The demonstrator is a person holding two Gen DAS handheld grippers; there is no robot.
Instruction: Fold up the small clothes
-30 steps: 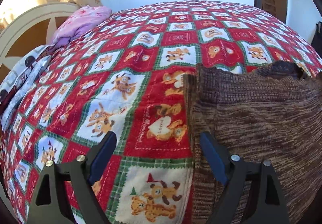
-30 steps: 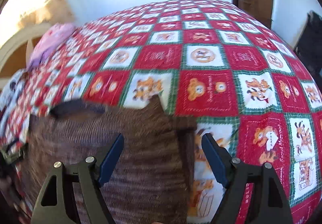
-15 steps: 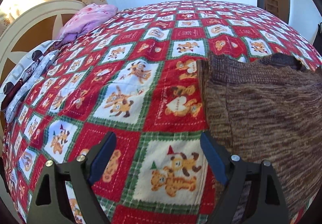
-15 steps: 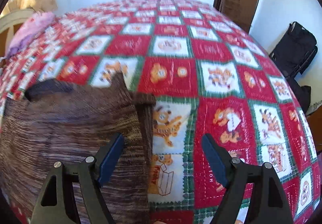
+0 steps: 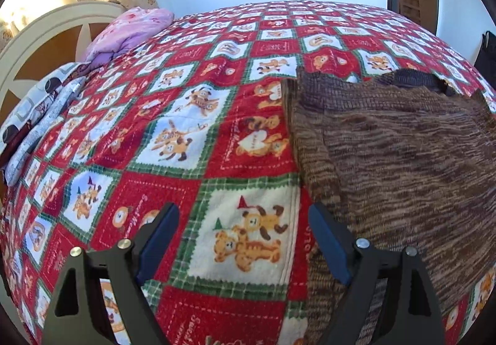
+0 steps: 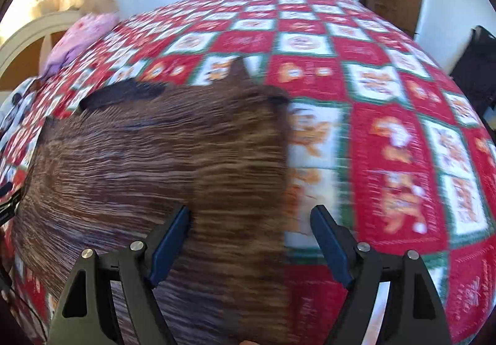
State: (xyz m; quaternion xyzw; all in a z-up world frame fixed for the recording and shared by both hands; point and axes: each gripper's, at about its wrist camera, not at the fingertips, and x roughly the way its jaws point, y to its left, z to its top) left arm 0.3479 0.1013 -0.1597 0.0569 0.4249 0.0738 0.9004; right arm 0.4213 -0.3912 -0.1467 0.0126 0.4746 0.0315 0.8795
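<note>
In the left wrist view, the left gripper (image 5: 243, 239) is seen with its jaws spread wide and nothing between them; only the bear-print quilt (image 5: 173, 140) lies beneath. Compared with a second ago, it has been drawn away from the brown knitted garment (image 5: 403, 165), whose edge now lies just beside the right-hand finger rather than between the two. The right gripper (image 6: 249, 235) is likewise released and empty, and is now carried over the garment's (image 6: 161, 165) right edge, the view blurred by motion. The garment is spread flat on the bed, dark collar farthest away. A grasp of both side edges is judged to be next. Beyond, a pink bundle (image 5: 130, 26) rests by the headboard (image 5: 40, 32).
</note>
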